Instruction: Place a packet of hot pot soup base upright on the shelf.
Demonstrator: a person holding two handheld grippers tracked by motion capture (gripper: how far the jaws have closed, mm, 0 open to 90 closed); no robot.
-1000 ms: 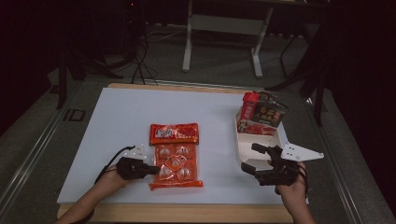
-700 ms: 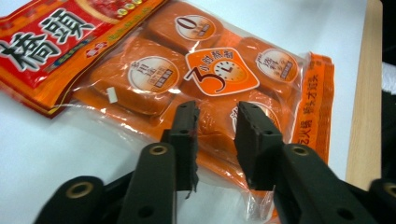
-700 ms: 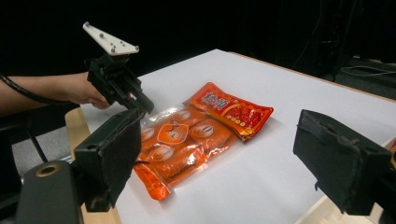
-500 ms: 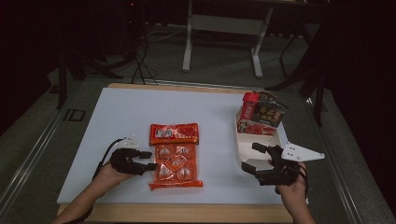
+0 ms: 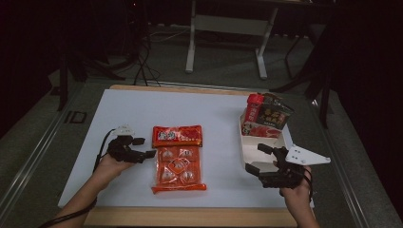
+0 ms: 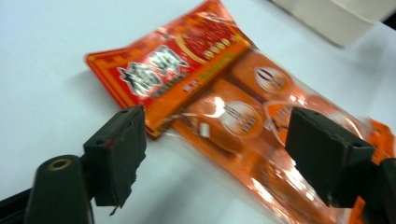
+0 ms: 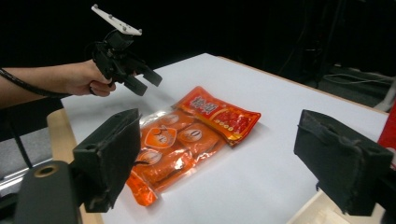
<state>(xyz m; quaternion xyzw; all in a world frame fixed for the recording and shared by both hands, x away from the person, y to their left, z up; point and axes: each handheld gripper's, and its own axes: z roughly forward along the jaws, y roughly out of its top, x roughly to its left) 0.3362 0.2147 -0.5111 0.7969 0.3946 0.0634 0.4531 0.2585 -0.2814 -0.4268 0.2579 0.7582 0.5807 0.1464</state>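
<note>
An orange snack packet (image 5: 178, 156) with several round pieces behind clear film lies flat in the middle of the white table (image 5: 214, 114). My left gripper (image 5: 145, 147) hovers just left of the packet's upper half, open, jaws pointing at it. In the left gripper view the packet (image 6: 187, 60) lies ahead of the open gripper (image 6: 219, 126), with nothing held. My right gripper (image 5: 255, 158) is open near the front of a white tray (image 5: 252, 142), empty. From the right gripper view the packet (image 7: 196, 135) lies beyond the open gripper (image 7: 224, 126), and the left gripper (image 7: 140, 79) hangs above its far side.
The white tray holds a red and dark snack package (image 5: 266, 116) standing at its back end. The tray's edge (image 6: 336, 18) shows at the top of the left gripper view. Table legs and cables stand on the dark floor beyond the table.
My left gripper has slid away from the person along the packet's left edge, from its lower part to its upper part. The right gripper and the packet have stayed put.
</note>
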